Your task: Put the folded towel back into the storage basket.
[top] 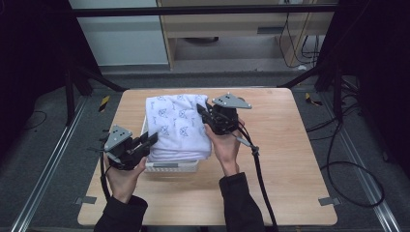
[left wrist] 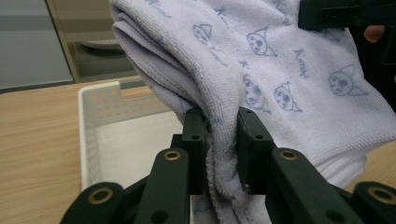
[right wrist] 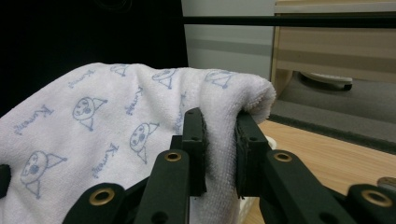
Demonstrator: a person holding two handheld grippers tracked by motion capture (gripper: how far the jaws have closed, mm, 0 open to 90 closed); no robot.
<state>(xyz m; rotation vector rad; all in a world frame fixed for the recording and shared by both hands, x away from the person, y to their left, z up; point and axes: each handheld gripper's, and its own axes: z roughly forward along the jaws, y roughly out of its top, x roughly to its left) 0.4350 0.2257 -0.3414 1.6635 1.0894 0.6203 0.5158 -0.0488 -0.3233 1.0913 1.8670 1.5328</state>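
Folded white towel (top: 178,126) with blue cartoon print, held above a white perforated basket (top: 171,167) on the wooden table (top: 285,145). The towel covers most of the basket in the high view; the near wall and a strip of the left rim show.

Left gripper (top: 145,141) clenched on the towel's near-left folded edge; in the left gripper view the cloth (left wrist: 261,79) bunches between the two black jaws, with the basket's (left wrist: 100,121) empty floor beneath. Right gripper (top: 205,115) clenched on the far-right edge; the right gripper view shows the towel (right wrist: 107,126) pinched between its jaws and draped away to the left.

Progress, as judged: folding looks finished, the towel is gripped at both ends and sits over the basket. Left to do: lower it into the basket, let go with both grippers, draw the hands clear. The towel looks a little wider than the basket opening, so the edges may need tucking.
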